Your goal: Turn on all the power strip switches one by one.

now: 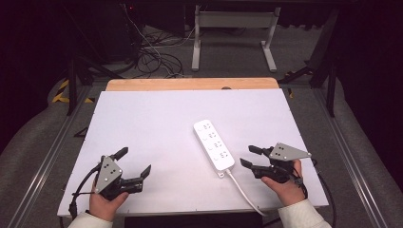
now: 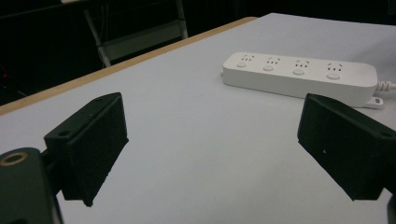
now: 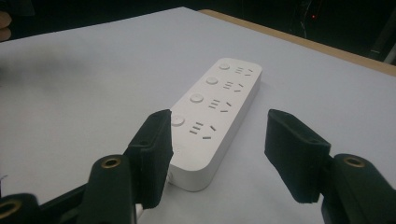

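White power strip (image 1: 214, 145), lettering unreadable

obstacle: power strip (image 1: 214, 145) mid-table, cord (image 1: 244, 194) trailing | free: table (image 1: 142, 118) left of it

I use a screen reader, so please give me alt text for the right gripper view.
A white power strip lies on a white table, its near end just ahead of the right gripper, whose two black fingers stand open with nothing between them.
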Action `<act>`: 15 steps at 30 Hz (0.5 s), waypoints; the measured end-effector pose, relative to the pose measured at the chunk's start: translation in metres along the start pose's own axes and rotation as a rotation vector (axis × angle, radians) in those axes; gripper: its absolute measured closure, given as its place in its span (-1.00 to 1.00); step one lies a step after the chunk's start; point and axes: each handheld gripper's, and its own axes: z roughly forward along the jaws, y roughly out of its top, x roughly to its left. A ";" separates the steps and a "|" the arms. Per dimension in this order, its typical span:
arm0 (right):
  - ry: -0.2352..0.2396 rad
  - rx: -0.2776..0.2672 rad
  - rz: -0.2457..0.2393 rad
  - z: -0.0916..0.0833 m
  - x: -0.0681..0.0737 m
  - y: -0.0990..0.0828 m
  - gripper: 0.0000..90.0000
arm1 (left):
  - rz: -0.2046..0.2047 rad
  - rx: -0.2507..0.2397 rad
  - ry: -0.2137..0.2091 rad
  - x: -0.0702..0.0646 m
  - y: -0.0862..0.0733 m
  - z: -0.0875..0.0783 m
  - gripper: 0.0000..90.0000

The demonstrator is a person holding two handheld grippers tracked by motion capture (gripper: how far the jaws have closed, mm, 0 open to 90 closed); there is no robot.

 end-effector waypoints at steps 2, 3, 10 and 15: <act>0.000 0.003 -0.009 0.000 0.001 0.001 -0.07 | 0.001 0.002 0.000 0.000 0.000 0.000 -0.80; 0.000 0.003 -0.009 0.000 0.001 0.001 -0.07 | 0.001 0.002 0.000 0.000 0.000 0.000 -0.80; 0.005 0.013 -0.026 -0.001 0.004 0.005 -0.01 | -0.005 0.003 0.009 0.001 0.000 0.000 -0.80; 0.007 0.017 -0.025 -0.002 0.003 0.009 0.06 | -0.008 0.006 0.012 0.001 0.000 0.000 -0.80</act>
